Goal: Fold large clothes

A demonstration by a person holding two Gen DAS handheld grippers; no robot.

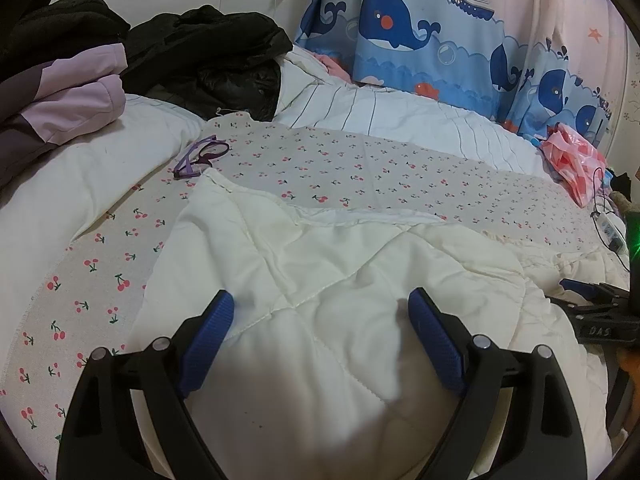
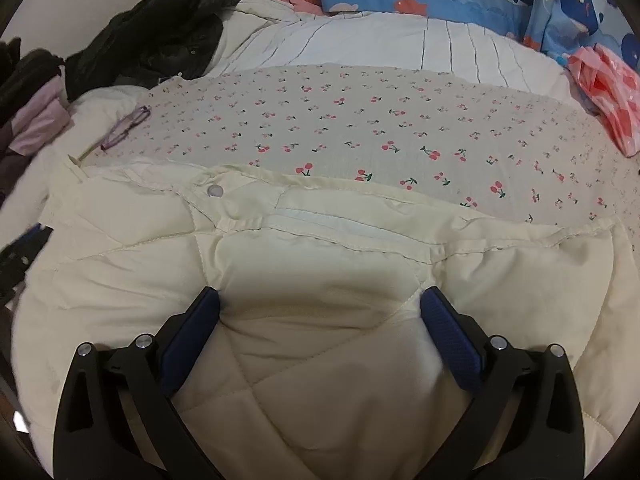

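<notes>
Your cream quilted jacket (image 2: 320, 264) lies spread on the cherry-print sheet (image 2: 360, 128), its near part cut off by the frame edge in both wrist views. Behind it, a black coat (image 1: 208, 52) is heaped against the striped duvet (image 1: 400, 116), partly hiding it. Your left gripper (image 1: 320, 304) and right gripper (image 2: 320, 300) both sit with jaws spread wide over the padding, gripping nothing. Purple glasses (image 1: 202, 156) rest beside the jacket's far corner.
</notes>
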